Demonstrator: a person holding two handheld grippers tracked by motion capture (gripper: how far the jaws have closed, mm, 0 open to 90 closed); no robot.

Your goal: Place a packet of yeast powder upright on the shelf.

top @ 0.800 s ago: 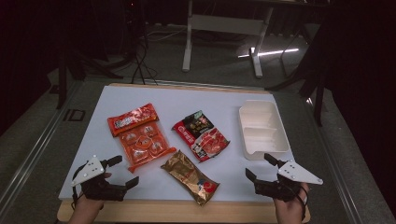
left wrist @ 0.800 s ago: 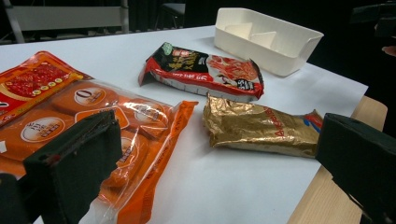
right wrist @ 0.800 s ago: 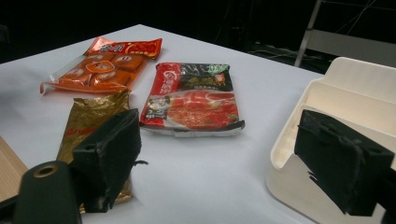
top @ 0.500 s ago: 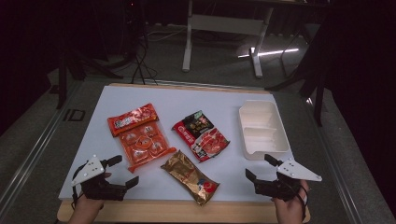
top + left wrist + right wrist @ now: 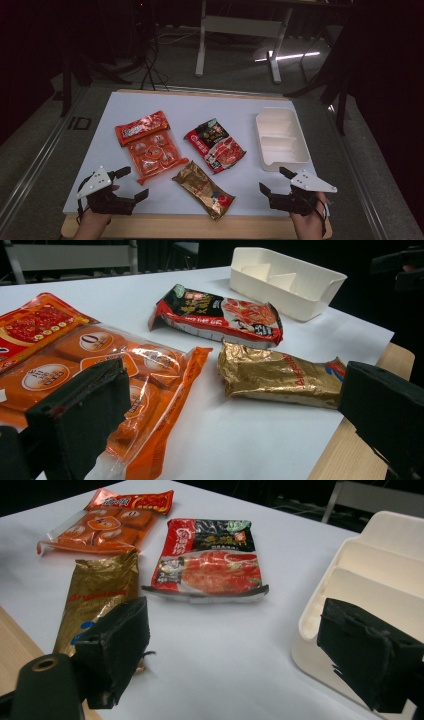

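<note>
Nothing shifts since earlier frames. My left gripper (image 5: 121, 188) sits lower left, right gripper (image 5: 276, 182) lower right, both jaws wide, empty. Crinkled gold foil snack packet (image 5: 203, 189) lies bottom centre, white plastic divided tray (image 5: 280, 138) right. I judge picking hasn't started; next, approach a packet.

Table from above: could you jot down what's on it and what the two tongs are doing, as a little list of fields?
surface: white table top
orange packet: left of centre
red-and-black packet: centre
gold packet: near front edge
white tray: right side, divided, empty
left tongs: open, holding nothing, near front left corner
right tongs: open, holding nothing, just in front of the tray
</note>
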